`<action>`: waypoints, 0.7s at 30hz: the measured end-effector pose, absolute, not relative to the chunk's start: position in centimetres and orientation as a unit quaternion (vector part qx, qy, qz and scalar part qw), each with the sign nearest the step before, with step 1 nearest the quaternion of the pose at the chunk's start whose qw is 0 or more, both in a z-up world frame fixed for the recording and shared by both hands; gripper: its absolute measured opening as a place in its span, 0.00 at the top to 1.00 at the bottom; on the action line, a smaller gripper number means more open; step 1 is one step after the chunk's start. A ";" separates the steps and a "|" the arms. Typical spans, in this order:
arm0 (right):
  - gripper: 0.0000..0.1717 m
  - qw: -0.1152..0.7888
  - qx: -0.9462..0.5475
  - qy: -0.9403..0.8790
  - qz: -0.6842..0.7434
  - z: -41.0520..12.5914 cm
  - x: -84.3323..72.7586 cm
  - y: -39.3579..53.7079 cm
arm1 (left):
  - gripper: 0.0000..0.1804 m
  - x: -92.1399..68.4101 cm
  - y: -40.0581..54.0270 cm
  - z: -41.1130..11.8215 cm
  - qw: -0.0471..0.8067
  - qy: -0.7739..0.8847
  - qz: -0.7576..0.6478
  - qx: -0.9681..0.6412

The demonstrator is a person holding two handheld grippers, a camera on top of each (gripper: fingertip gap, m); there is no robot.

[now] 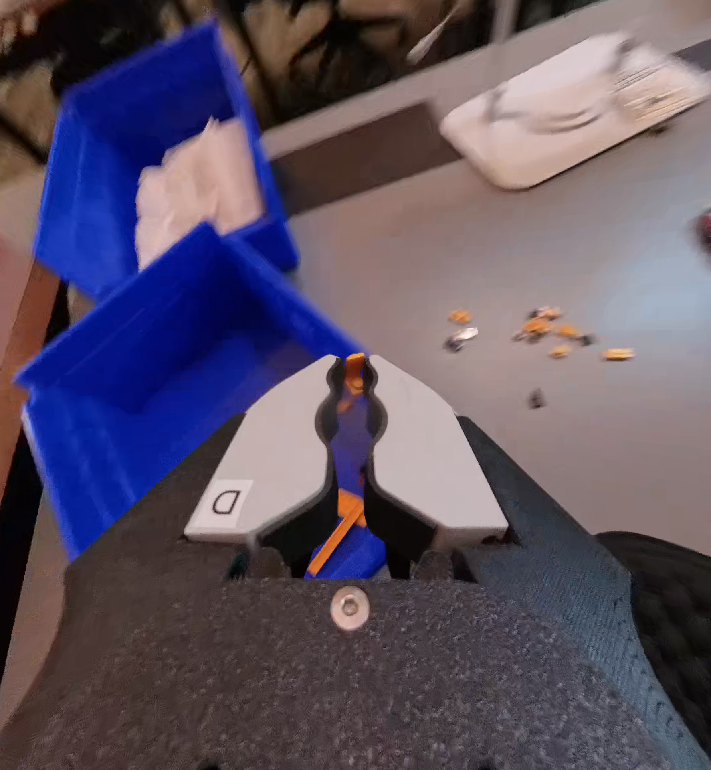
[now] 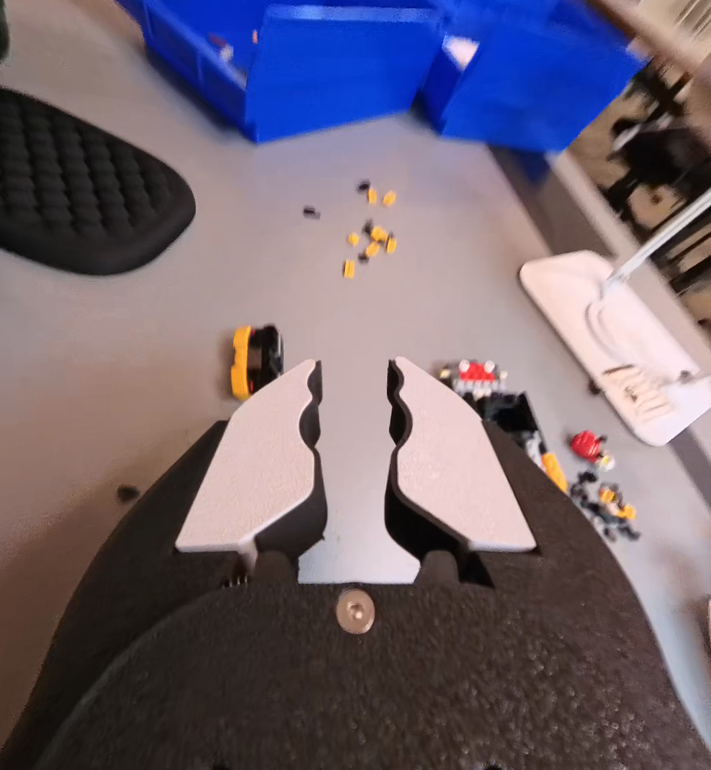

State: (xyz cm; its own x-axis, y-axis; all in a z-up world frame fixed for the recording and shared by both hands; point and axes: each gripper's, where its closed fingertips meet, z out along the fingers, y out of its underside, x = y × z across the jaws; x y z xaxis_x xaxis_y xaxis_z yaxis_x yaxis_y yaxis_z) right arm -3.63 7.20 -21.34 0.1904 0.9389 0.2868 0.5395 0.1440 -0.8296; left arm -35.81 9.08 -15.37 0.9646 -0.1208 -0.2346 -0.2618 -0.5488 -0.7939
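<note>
In the left wrist view my left gripper (image 1: 354, 359) is shut on a small orange piece (image 1: 354, 371) that stands pinched between the fingertips. It hovers at the right rim of the near blue bin (image 1: 158, 375). More orange shows lower down through the gap between the fingers. In the right wrist view my right gripper (image 2: 354, 366) is open and empty, above bare grey table. A yellow and black block piece (image 2: 254, 362) lies just left of its left fingertip. A red and black block assembly (image 2: 476, 377) lies just right of its right fingertip.
A farther blue bin (image 1: 108, 166) holds white bags (image 1: 195, 183). Small orange and black pieces (image 1: 545, 329) are scattered on the table, also ahead in the right wrist view (image 2: 370, 237). A white tray (image 2: 612, 341) sits at the right, blue bins (image 2: 337, 71) at the back, and a black textured pad (image 2: 66, 183) at the left. Across from one pair of fingers to the other is roughly 35 cm.
</note>
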 end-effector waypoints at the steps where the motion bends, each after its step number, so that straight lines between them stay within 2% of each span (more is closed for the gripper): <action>1: 0.82 0.439 -0.630 -0.605 0.213 -22.2 -3.0 7.3 | 0.96 -37.7 8.8 -16.4 0.439 0.085 0.085 -0.890; 4: 0.81 0.387 -0.655 -0.619 0.195 -24.1 -1.6 7.2 | 0.95 -40.7 8.4 -18.8 0.396 0.055 0.098 -0.911; 9: 0.81 0.343 -0.663 -0.631 0.211 -26.0 -1.3 6.5 | 0.82 -42.7 8.3 -21.8 0.335 0.023 0.107 -0.936; 10: 0.81 0.335 -0.664 -0.634 0.214 -26.4 -1.3 6.4 | 0.75 -43.1 8.2 -22.3 0.323 0.018 0.109 -0.940; 13: 0.81 0.313 -0.664 -0.642 0.223 -27.3 -1.3 6.0 | 0.64 -43.6 8.2 -22.5 0.325 0.013 0.124 -0.937; 15: 0.81 0.296 -0.662 -0.647 0.234 -27.7 -1.3 5.5 | 0.60 -43.8 8.4 -22.0 0.336 0.010 0.126 -0.933; 18: 0.81 0.267 -0.656 -0.661 0.249 -28.1 -1.1 4.4 | 0.63 -43.6 8.5 -21.5 0.353 0.016 0.122 -0.927; 21: 0.81 0.237 -0.645 -0.680 0.255 -28.7 -1.0 3.1 | 0.69 -42.0 9.3 -18.2 0.428 0.050 0.132 -0.892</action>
